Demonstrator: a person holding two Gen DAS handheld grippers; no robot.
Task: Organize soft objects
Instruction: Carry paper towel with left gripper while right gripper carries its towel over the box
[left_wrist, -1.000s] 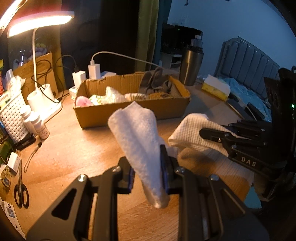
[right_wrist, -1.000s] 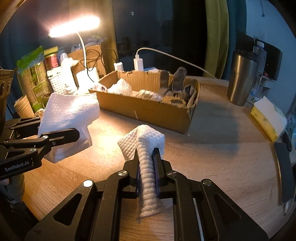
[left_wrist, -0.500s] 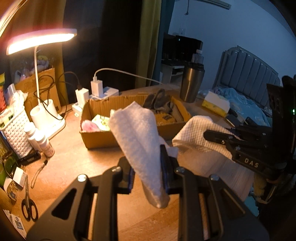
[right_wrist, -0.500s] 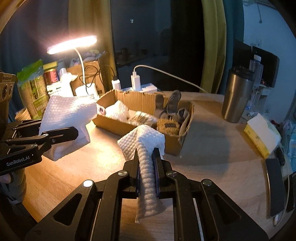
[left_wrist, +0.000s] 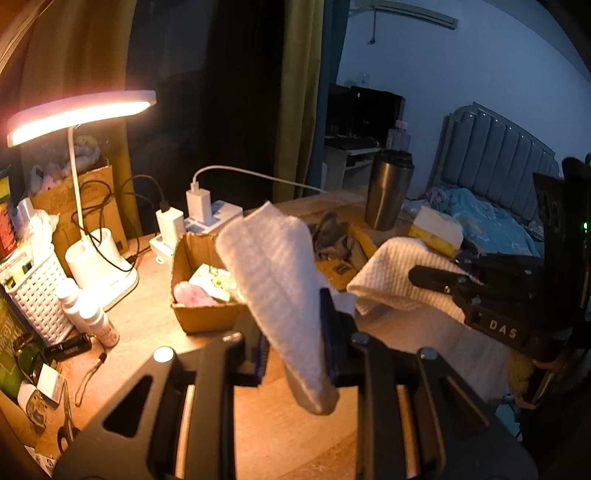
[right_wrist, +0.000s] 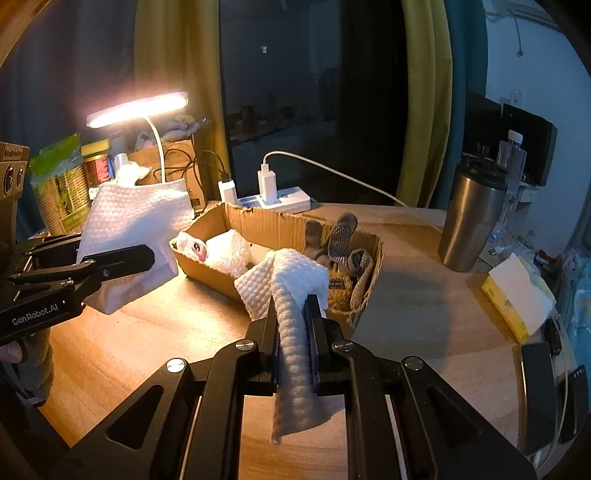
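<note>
Both pairs of fingers are clamped on one white waffle-weave cloth (left_wrist: 280, 273), held off the wooden table (right_wrist: 417, 314): my left gripper (left_wrist: 295, 354) pinches one bunched corner, my right gripper (right_wrist: 293, 343) another. Left view alone shows the bed with grey headboard (left_wrist: 498, 155) and a white basket (left_wrist: 37, 288) at the table's left edge. Right view alone shows the cardboard box (right_wrist: 280, 229) interior clearly: white fluffy items at its left end, grey socks (right_wrist: 340, 243) at its right end. Bare table lies between grippers and box, more to the right toward the steel tumbler (right_wrist: 469, 218). Count: one cloth, one box, one lamp (right_wrist: 140, 107), two plugged chargers (right_wrist: 266, 181), one tissue pack (right_wrist: 517, 291).
</note>
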